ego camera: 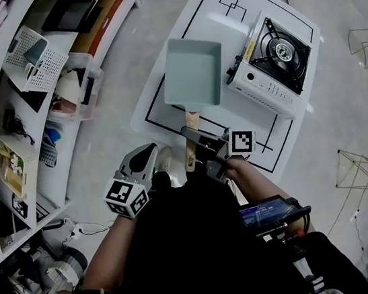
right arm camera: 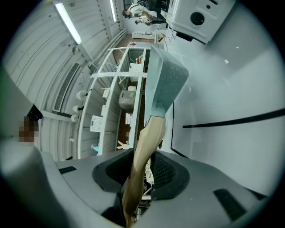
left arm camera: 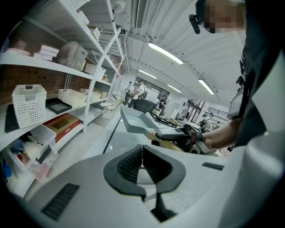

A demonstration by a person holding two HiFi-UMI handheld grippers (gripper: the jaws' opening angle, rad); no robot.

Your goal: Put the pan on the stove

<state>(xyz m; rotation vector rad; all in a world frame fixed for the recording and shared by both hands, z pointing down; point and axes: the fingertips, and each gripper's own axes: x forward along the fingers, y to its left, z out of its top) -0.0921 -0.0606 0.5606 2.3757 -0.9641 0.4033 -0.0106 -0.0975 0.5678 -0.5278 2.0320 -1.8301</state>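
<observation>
A square pale-green pan (ego camera: 192,72) with a wooden handle (ego camera: 190,142) hangs above the white table (ego camera: 158,109), left of the stove. My right gripper (ego camera: 194,134) is shut on the handle, which runs between its jaws (right arm camera: 141,171); the pan (right arm camera: 165,78) stands on edge in the right gripper view. The white portable gas stove (ego camera: 270,59) with a black burner sits at the table's right side, its burner bare. My left gripper (ego camera: 149,153) hovers at the table's near left edge, shut and empty (left arm camera: 142,159). From there the pan (left arm camera: 133,119) shows ahead.
White shelving (ego camera: 34,96) with baskets, boxes and a tray lines the left side. Black tape lines mark the table top. Wire-frame furniture (ego camera: 360,166) stands on the floor to the right. People stand far off down the room (left arm camera: 136,91).
</observation>
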